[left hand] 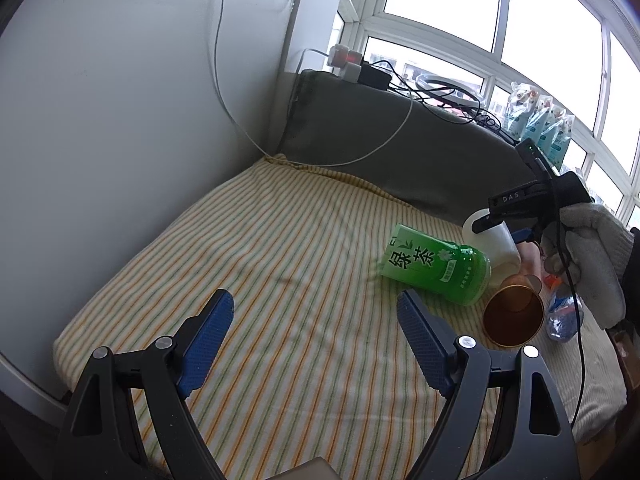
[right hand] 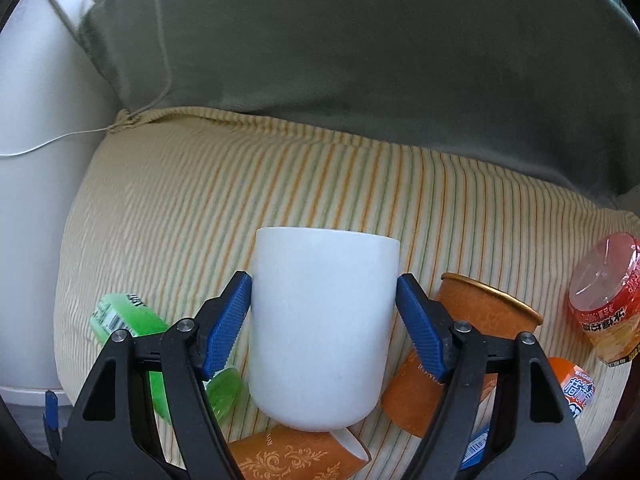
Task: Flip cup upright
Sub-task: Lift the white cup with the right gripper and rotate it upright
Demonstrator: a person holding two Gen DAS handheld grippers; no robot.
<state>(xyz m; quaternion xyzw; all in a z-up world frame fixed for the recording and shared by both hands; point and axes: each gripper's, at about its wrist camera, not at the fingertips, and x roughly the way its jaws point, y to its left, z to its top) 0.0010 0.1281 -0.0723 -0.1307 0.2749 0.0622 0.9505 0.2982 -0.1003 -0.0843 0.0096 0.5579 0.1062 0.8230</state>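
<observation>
Two pads of right gripper (right hand: 324,300) pinch white cup (right hand: 320,332) mid-frame, axis vertical; left gripper (left hand: 316,312) spread, idle.

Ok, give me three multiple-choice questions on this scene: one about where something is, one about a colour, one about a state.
1. Where does the green bottle lie?
A. on the striped cloth
B. on the windowsill
C. inside the white cup

2. What colour are the paper cups beside the white cup?
A. blue
B. orange
C. black

3. What is the right gripper doing?
A. hanging open over bare cloth
B. shut on the green bottle
C. shut on the white cup

Answers: 1 A, the bottle lies on its side on the stripes. 2 B, their orange walls show in the right wrist view. 3 C, both blue pads press the cup's sides, while the left gripper is open.
</observation>
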